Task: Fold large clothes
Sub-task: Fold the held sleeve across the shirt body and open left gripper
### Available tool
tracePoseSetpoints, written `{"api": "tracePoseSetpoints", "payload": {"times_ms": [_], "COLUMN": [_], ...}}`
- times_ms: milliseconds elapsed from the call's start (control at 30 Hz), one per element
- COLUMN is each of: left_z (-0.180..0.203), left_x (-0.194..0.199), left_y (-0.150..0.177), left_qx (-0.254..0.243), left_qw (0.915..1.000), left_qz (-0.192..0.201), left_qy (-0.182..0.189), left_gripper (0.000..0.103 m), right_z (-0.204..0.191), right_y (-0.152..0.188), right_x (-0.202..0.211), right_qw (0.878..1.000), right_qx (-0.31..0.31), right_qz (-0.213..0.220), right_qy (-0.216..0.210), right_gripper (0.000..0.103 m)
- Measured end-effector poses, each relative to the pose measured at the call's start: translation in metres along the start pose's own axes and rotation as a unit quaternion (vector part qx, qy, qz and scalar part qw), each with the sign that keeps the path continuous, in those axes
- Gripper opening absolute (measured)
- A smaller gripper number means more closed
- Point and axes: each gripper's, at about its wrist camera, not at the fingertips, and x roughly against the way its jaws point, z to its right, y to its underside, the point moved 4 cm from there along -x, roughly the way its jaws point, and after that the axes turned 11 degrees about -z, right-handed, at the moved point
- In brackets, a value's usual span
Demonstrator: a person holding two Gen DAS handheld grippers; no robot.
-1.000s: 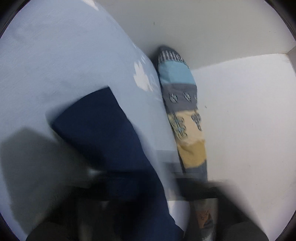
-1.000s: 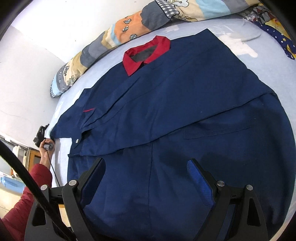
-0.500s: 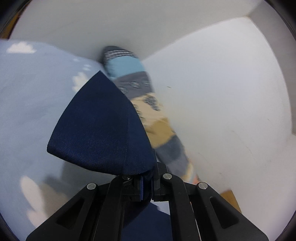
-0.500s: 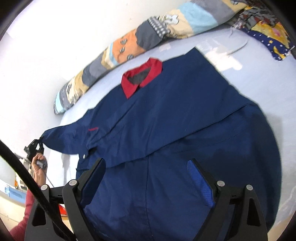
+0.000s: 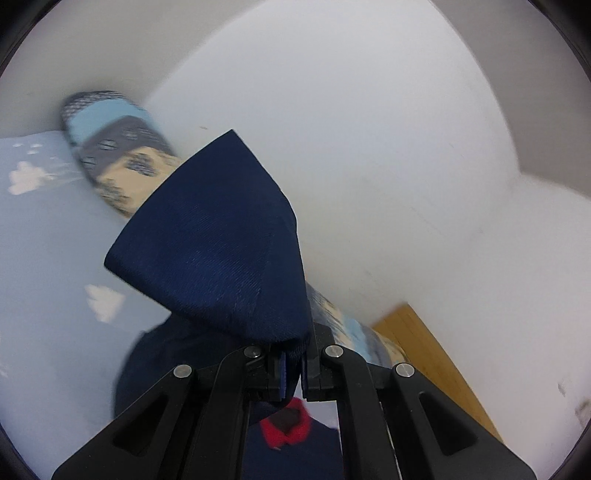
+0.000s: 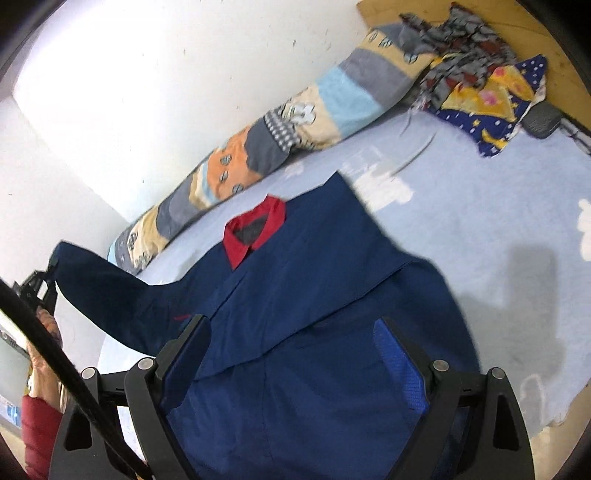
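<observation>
Navy jacket (image 6: 303, 302) spread front-up on a bed, red collar (image 6: 255, 230) toward the far wall. Left tool (image 5: 291, 373) clamped tight on the cuff of one sleeve (image 5: 218, 251), cloth bunched between the blue pads and rising in a cone ahead of the camera. Right tool (image 6: 291, 363) hanging over the near hem, fingers wide apart, nothing pinched between them.

Pale blue sheet (image 6: 480, 229) with white cloud print under the garment. Long patchwork bolster (image 6: 266, 147) along the far edge, against a plain white wall (image 6: 147, 74). Crumpled patterned cloths (image 6: 491, 92) at the far right corner, by a strip of wooden board (image 6: 546, 33).

Right wrist view only: the whole garment, the lifted sleeve stretching to the left off the sheet, the left tool small at the far left with a hand (image 6: 46, 354) and a dark red cuff (image 6: 38, 428) below it, and a black cable (image 6: 55, 354) crossing the corner.

Left wrist view only: the clamp up close, the wall corner, and the collar glimpsed beneath the fingers.
</observation>
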Motion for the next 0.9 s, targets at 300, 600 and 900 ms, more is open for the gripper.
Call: {"api": "tracePoseSetpoints", "payload": {"times_ms": [300, 600, 900], "left_z": [0.127, 0.127, 0.105], "left_x": [-0.109, -0.241, -0.270], "left_y": [0.119, 0.274, 0.404], "left_qx": [-0.094, -0.142, -0.176], "left_qw": [0.9874, 0.9567, 0.9259], "left_qz": [-0.118, -0.254, -0.327], "left_qy": [0.047, -0.003, -0.070], "left_gripper": [0.004, 0.004, 0.007], "right_z": [0.016, 0.017, 0.011], "right_y": [-0.005, -0.004, -0.004], "right_x": [0.038, 0.045, 0.039], "right_qw": [0.999, 0.999, 0.999], "right_qx": [-0.017, -0.019, -0.008], "right_qz": [0.046, 0.051, 0.043], "right_qy": [0.001, 0.000, -0.002], "right_gripper": [0.093, 0.093, 0.093]}}
